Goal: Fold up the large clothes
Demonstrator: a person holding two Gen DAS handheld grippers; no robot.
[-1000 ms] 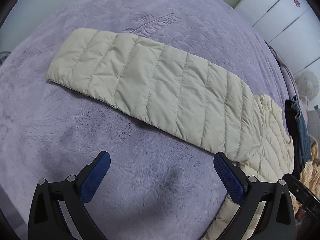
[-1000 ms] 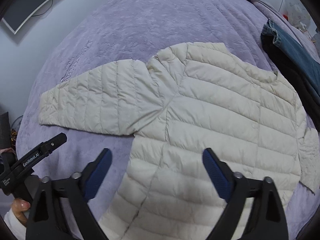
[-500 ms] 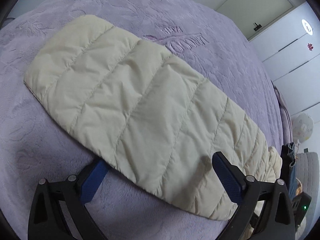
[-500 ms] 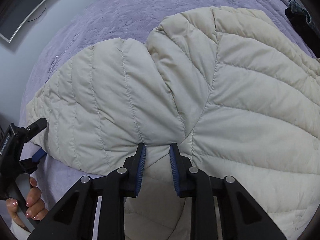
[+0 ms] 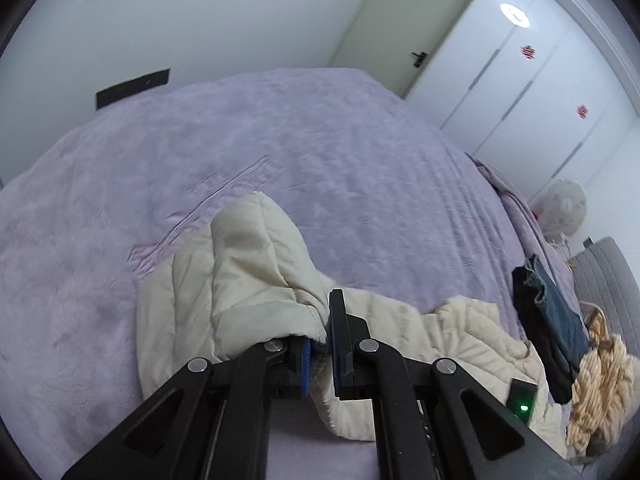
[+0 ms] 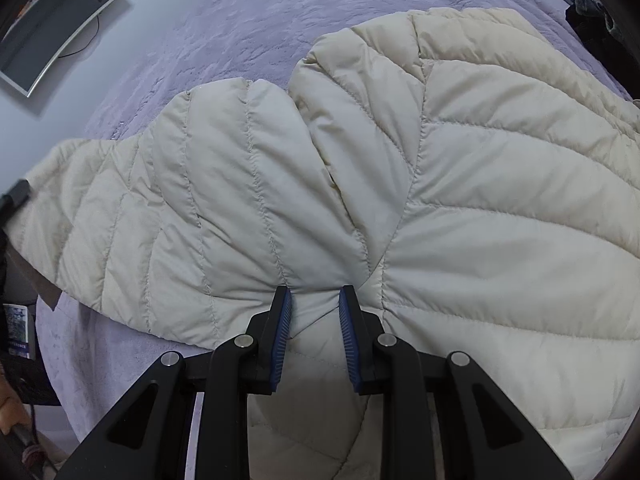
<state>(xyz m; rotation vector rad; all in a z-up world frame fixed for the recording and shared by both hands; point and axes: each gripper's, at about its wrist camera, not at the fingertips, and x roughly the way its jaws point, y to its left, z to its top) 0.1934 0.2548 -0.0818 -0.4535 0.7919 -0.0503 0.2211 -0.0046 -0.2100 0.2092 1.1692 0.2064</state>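
My left gripper (image 5: 318, 354) is pinching the cuff end of the sleeve (image 5: 256, 276), jaws nearly together with cream fabric bunched between the blue pads (image 5: 305, 366). The sleeve rises centre frame, lifted off the purple bedspread (image 5: 360, 152), doubling over toward the jacket (image 5: 460, 332) body at lower right. On the other camera, my right gripper (image 6: 315, 334) sits at the armpit seam, low centre, fingers (image 6: 282, 332) narrowed around a fold of jacket (image 6: 480, 200) with a gap between them. The sleeve's long axis runs from that pinned armpit to the left edge. So I reckon the left carries the cuff across the body, hinging there.
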